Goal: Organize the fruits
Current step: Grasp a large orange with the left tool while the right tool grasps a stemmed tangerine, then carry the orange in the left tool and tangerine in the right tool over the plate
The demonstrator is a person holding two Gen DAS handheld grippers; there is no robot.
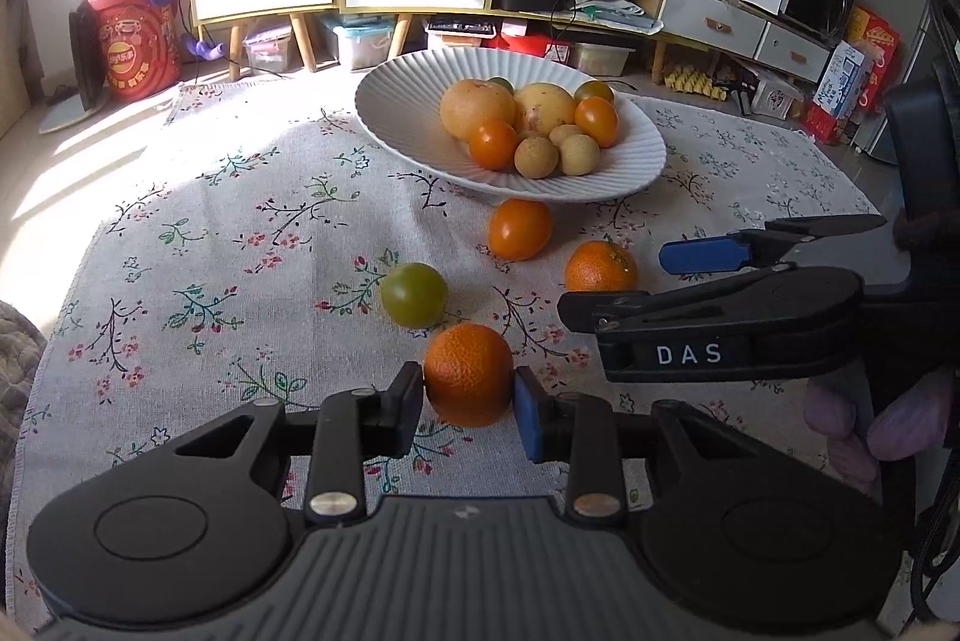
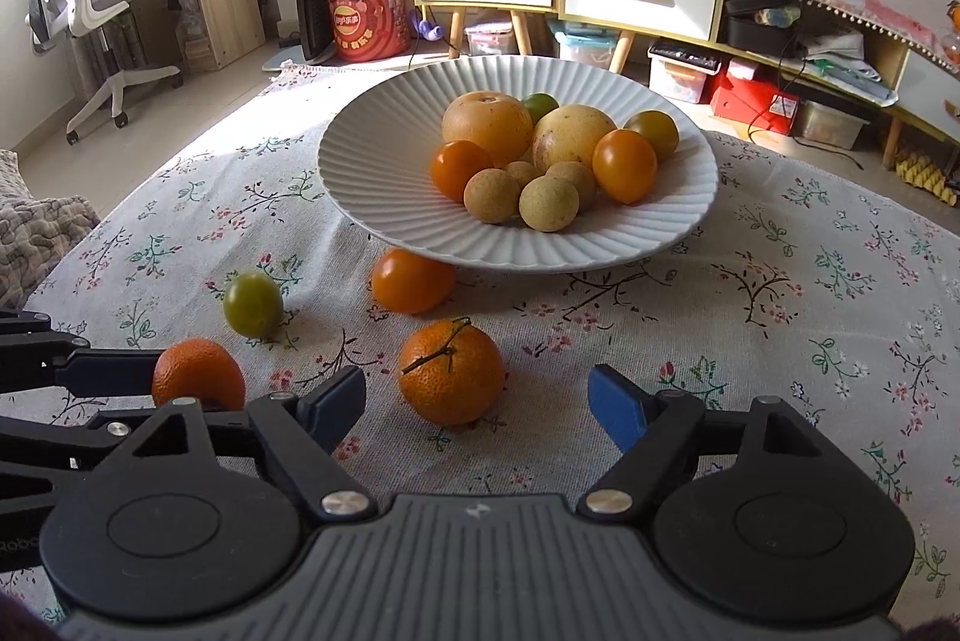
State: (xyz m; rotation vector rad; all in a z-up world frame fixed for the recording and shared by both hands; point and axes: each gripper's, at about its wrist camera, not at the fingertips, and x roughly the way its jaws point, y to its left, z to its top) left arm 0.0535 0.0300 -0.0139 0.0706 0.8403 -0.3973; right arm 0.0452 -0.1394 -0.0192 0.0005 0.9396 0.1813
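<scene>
On the floral-cloth surface (image 2: 780, 293), left tongs (image 1: 469, 396) clamp a round orange mandarin (image 1: 468, 374) between both pads, near a small green tomato (image 1: 414, 294). Right tongs (image 2: 477, 404) spread wide, straddling a stemmed orange mandarin (image 2: 451, 371) without touching it. White ribbed plate (image 2: 372, 149) of mixed fruit sits beyond, smooth orange tomato (image 2: 411, 279) at its rim.

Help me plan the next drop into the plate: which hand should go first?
Left. Its tool is shut on an orange, ready for the plate. The right tool is open, the stemmed orange ungripped.
</scene>
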